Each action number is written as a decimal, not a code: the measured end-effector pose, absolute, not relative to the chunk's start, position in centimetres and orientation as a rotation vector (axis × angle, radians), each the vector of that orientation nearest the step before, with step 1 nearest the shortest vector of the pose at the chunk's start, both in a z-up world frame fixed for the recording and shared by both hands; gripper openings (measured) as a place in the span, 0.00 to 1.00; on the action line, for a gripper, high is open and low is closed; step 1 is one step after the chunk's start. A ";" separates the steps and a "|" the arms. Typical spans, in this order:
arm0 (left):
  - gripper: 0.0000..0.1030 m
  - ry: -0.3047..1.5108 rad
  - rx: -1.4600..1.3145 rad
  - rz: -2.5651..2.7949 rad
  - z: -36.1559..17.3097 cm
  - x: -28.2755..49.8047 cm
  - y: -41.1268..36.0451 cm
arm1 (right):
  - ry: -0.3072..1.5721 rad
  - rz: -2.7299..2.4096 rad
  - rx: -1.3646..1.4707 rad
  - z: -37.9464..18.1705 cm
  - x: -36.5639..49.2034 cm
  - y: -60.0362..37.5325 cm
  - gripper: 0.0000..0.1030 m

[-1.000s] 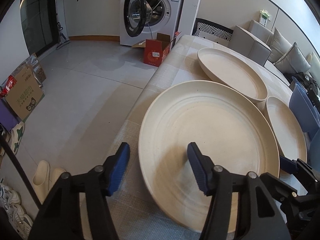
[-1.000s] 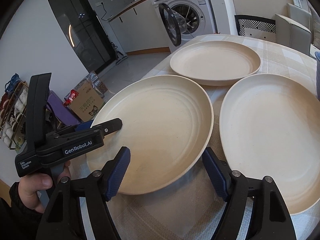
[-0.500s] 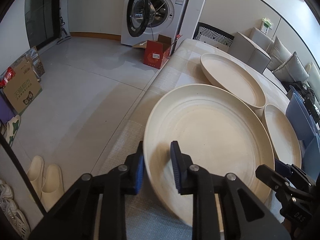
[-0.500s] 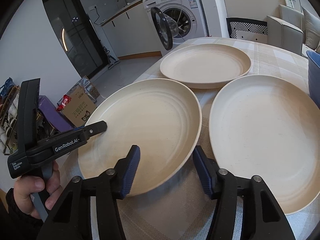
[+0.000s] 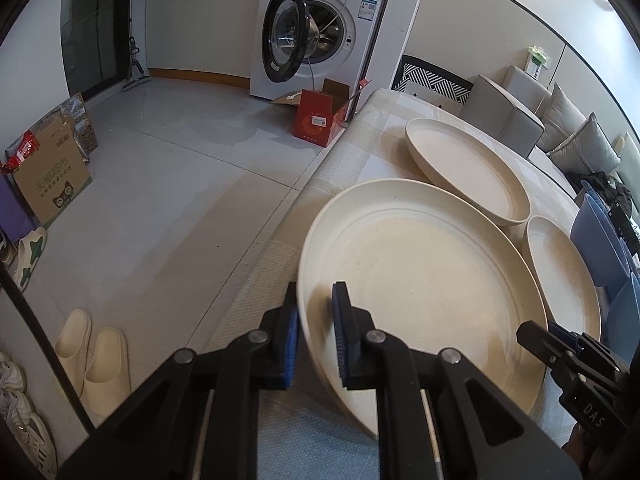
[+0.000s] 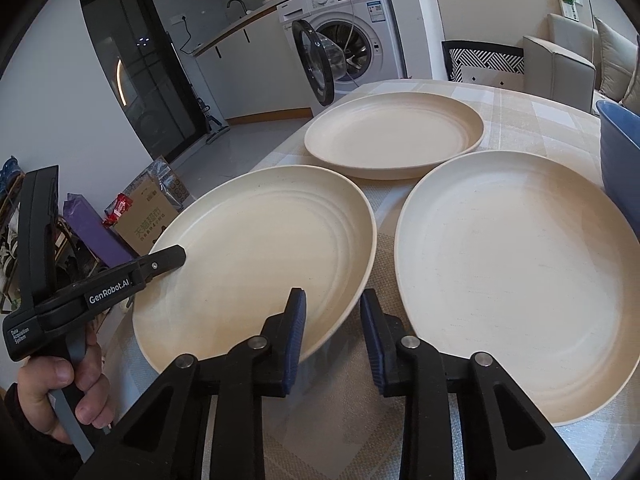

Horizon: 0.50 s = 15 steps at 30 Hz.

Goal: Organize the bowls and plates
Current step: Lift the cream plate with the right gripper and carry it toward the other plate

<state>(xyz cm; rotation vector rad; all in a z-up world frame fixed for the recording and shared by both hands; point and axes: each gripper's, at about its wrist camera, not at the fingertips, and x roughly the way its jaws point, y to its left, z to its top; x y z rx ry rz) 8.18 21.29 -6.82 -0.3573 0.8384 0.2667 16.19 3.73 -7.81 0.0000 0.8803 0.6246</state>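
Three cream plates lie on the checked tablecloth. My left gripper (image 5: 316, 334) is shut on the left rim of the nearest plate (image 5: 420, 280), one blue pad inside the rim and one outside. From the right wrist view, the left gripper (image 6: 176, 255) reaches that plate (image 6: 260, 248) from the left, held by a hand (image 6: 60, 392). My right gripper (image 6: 332, 332) straddles the plate's near right rim. Its jaws are closing, and a thin gap still shows beside the outer pad. A second plate (image 6: 512, 264) lies to the right and a third plate (image 6: 392, 132) behind.
A blue bowl (image 6: 620, 152) stands at the table's right edge, close to the right plate. The table's left edge (image 5: 280, 240) drops to a tiled floor with slippers (image 5: 92, 356), cardboard boxes (image 5: 52, 184) and a washing machine (image 5: 320, 32) with its door open. Sofa cushions (image 5: 576, 140) lie beyond the table.
Both grippers' jaws have closed in from wide open. The left pads have come together on the near plate's rim. The right jaws have narrowed around its other edge.
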 end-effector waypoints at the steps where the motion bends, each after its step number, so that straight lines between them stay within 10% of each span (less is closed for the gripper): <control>1: 0.12 0.835 -0.356 0.270 -6.7 8.1 21.3 | 0.880 0.627 0.000 -7.8 16.2 3.7 0.27; 15: 0.12 0.799 -0.337 0.271 -5.5 7.2 20.5 | 0.826 0.627 -0.010 -6.7 15.8 3.1 0.27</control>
